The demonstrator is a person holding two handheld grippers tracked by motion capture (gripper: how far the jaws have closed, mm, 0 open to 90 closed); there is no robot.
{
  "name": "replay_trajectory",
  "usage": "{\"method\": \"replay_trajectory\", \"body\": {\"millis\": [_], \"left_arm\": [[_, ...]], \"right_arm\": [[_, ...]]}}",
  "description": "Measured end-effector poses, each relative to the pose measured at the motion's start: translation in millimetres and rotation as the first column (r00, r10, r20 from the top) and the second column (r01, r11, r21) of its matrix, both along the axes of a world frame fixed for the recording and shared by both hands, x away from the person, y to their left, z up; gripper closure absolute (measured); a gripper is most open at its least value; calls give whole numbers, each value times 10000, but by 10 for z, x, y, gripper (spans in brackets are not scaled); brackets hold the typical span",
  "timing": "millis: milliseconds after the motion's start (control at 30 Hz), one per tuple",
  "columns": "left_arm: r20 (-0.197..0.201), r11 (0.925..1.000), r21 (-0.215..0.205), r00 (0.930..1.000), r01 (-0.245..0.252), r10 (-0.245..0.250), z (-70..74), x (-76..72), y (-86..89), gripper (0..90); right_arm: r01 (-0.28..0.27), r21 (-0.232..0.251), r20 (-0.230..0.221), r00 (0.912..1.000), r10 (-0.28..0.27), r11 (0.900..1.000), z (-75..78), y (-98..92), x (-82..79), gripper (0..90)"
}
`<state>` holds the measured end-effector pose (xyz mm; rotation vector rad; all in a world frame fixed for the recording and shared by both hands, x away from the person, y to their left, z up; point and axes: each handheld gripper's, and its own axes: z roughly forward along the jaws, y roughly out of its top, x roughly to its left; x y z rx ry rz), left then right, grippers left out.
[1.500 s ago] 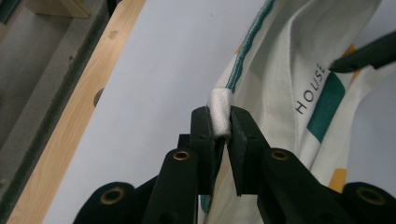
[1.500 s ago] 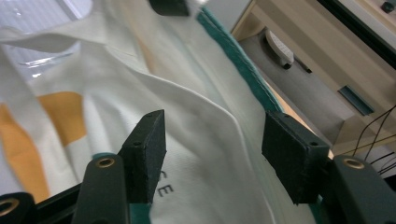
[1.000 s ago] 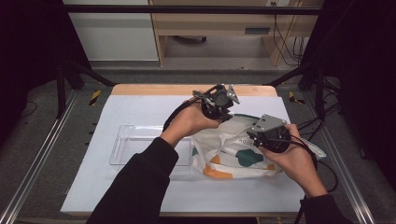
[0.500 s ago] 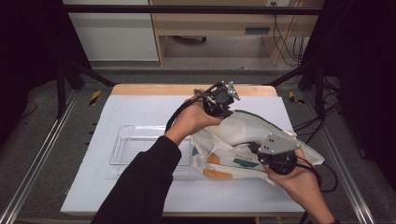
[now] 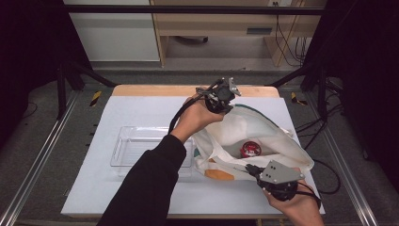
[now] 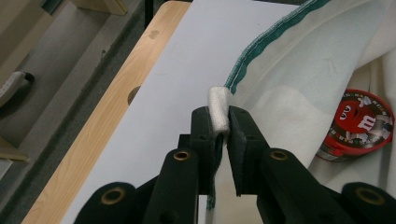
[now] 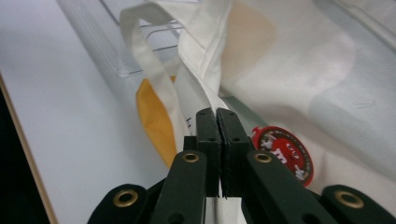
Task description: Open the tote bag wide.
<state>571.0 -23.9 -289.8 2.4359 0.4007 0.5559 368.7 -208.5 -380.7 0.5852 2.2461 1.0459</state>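
Right gripper (image 5: 254, 169) has dropped toward the table's near edge, jaws just closing, now pinching the near rim of the cream cloth tote bag (image 5: 244, 129). Left gripper (image 5: 225, 104) stays raised, clamped on the green-trimmed far rim. Bag mouth spread open beside clear plastic tray (image 5: 136, 150); red round M&M's tin (image 5: 251, 149) inside.

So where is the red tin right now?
In the high view the red tin lies inside the open bag, right of the clear tray.
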Motion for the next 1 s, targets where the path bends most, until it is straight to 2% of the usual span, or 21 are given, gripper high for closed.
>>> {"method": "replay_trajectory", "body": {"millis": [100, 200, 433, 567, 867, 1000], "left_arm": [[118, 9999, 140, 9999, -74, 73, 10, -2, -14, 810], [220, 9994, 273, 9996, -194, 188, 30, 8, -35, 810], [426, 9991, 161, 9983, -399, 392, 42, 86, -52, 812], [536, 9986, 69, 9972, -527, 523, 23, 103, -61, 813], [919, 9973, 135, 9933, -721, 705, 18, 145, -104, 813], [1033, 9969, -92, 9915, -783, 788, 20, 153, -100, 813]], "right_arm": [[-122, -215, 28, 9999, 123, 9997, -30, 44, -76, 890], [-110, -111, -123, 9999, 109, 9999, -67, 34, -127, 891], [-300, 245, -445, 9985, 311, 9993, -203, -21, -230, 892], [-134, 179, -769, 9969, 148, 9997, -283, -23, -250, 893], [-426, 233, -1127, 9926, 450, 9988, -434, 36, -351, 892], [-536, 37, -1305, 9900, 536, 9986, -515, 75, -358, 892]]}}
